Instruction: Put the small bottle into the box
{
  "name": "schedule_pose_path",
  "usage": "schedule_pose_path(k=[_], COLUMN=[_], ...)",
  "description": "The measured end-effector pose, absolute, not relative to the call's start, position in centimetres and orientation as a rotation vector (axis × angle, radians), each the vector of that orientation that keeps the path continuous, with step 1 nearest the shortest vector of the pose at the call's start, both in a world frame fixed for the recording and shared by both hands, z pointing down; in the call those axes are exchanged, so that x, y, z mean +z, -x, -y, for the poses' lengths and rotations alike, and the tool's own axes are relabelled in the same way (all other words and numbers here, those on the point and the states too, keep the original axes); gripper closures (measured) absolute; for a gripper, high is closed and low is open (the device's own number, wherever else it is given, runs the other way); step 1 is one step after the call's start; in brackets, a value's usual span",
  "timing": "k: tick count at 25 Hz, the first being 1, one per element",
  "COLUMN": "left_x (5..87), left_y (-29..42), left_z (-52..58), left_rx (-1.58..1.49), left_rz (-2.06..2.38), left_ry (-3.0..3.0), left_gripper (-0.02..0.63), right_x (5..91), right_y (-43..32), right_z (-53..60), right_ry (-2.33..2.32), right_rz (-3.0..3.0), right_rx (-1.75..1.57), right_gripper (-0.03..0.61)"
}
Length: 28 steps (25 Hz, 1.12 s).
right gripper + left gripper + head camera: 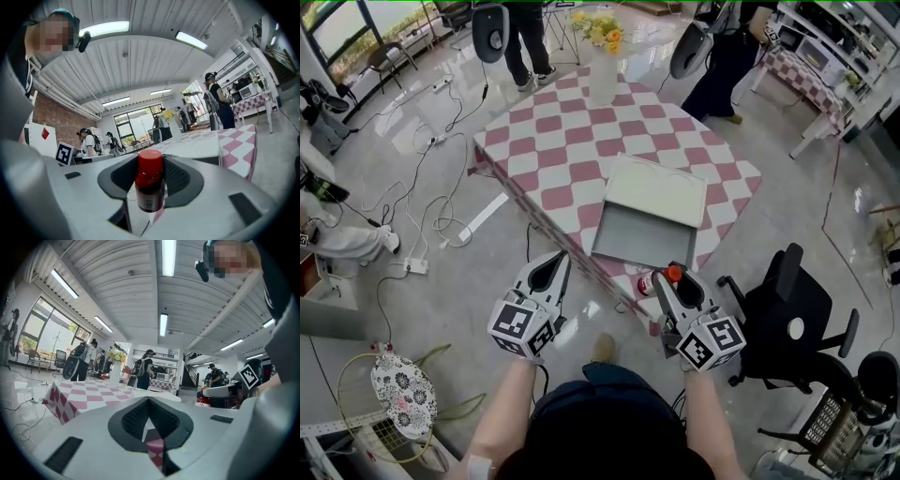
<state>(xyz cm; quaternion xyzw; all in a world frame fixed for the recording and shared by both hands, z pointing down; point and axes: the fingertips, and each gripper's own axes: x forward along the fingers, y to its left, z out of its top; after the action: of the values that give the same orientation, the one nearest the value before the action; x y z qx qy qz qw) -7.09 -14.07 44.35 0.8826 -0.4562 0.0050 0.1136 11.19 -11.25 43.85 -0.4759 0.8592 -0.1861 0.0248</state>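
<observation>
Two grippers: right gripper (666,286) clamped on the one red-capped small bottle (150,185), left gripper (555,264) closed on nothing, one open box (642,236) on the checkered table (553,141) just ahead of both.

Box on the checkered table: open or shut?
Open. The box shows its bare grey inside, with the pale lid laid back beyond it.

1 small bottle (649,282). 1 open box (642,234). 1 checked table (562,141). 1 vase of flowers (602,75). 2 grippers: left gripper (557,261), right gripper (664,281). 1 black office chair (783,300). Apparently 2 people (525,42) beyond the table, cropped by the frame.
</observation>
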Motion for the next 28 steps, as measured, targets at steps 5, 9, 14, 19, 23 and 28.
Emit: schedule_pose_path(k=[5, 9, 14, 19, 23, 28], left_x=[44.9, 45.3, 45.9, 46.2, 46.4, 46.8], left_y=[6.0, 5.8, 5.9, 5.9, 5.6, 5.0], left_z=[16.5, 17.7, 18.1, 18.8, 19.8, 21.9], left_rx=[0.001, -0.005, 0.006, 0.025, 0.049, 0.08], left_rz=[1.326, 1.32, 1.317, 1.283, 1.246, 1.2], left_ry=[-2.592, -2.587, -2.577, -2.587, -2.599, -2.615], left_gripper=[0.614, 0.614, 0.614, 0.614, 0.614, 0.614], right_x=[44.2, 44.3, 44.6, 44.9, 45.4, 46.1], right_y=[-12.0, -12.0, -11.6, -10.8, -10.4, -10.1], right_z=[13.6, 15.0, 16.2, 17.4, 18.3, 19.6], right_ry=[1.478, 1.485, 1.475, 1.5, 1.53, 1.548], right_rz=[-2.668, -2.669, -2.679, -2.724, -2.756, -2.79], right_rx=[-0.572, -0.567, -0.581, -0.583, -0.578, -0.607], right_gripper=[0.419, 0.419, 0.419, 0.419, 0.419, 0.419])
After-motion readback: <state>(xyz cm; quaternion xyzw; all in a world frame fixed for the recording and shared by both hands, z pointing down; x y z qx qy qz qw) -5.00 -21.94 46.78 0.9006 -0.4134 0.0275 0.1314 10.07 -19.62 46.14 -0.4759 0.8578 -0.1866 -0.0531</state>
